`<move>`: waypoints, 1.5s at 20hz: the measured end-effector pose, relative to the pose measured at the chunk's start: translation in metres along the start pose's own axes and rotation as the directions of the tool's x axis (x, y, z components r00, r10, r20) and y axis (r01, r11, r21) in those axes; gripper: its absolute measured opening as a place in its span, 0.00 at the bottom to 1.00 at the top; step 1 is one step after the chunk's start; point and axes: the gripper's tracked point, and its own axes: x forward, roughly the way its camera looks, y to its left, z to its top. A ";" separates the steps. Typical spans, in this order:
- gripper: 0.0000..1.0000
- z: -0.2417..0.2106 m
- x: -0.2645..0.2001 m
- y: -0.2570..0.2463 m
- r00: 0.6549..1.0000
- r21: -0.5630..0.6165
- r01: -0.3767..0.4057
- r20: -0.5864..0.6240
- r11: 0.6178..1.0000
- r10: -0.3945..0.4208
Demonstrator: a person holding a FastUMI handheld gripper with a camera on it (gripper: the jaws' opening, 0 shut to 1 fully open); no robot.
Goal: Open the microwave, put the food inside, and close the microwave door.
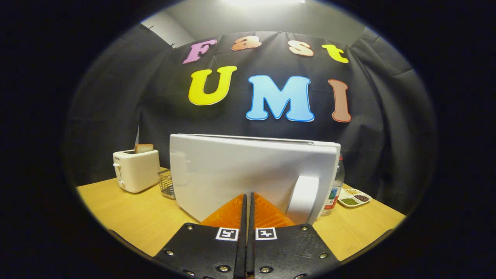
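The white microwave [248, 170] stands on the wooden table, just ahead of my fingers. Its door faces me, with a curved white handle [304, 198] at its right side. A thin gap along the top shows the body behind the door; I cannot tell whether the door is fully shut. My gripper [248, 197] is shut, the two orange fingers [228, 215] pressed together with nothing between them. Their tips rest at the lower part of the door, left of the handle.
Left of the microwave are a white toaster [135, 170] with a bread slice [143, 148] in it and a small wire basket [166, 184]. On its right stand a water bottle [335, 190] and a divided dish of beans [354, 197]. Bare wooden table [128, 217] lies before me.
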 end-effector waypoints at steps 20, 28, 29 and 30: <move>0.02 -0.001 0.074 -0.039 0.994 0.052 0.047 -0.102 0.998 -0.042; 0.02 0.007 -0.029 -0.134 0.997 0.158 -0.045 -0.056 0.986 0.054; 0.02 0.005 -0.037 -0.153 0.998 0.156 -0.035 -0.050 0.987 0.043; 0.02 0.003 -0.046 -0.171 0.998 0.152 -0.031 -0.047 0.988 0.038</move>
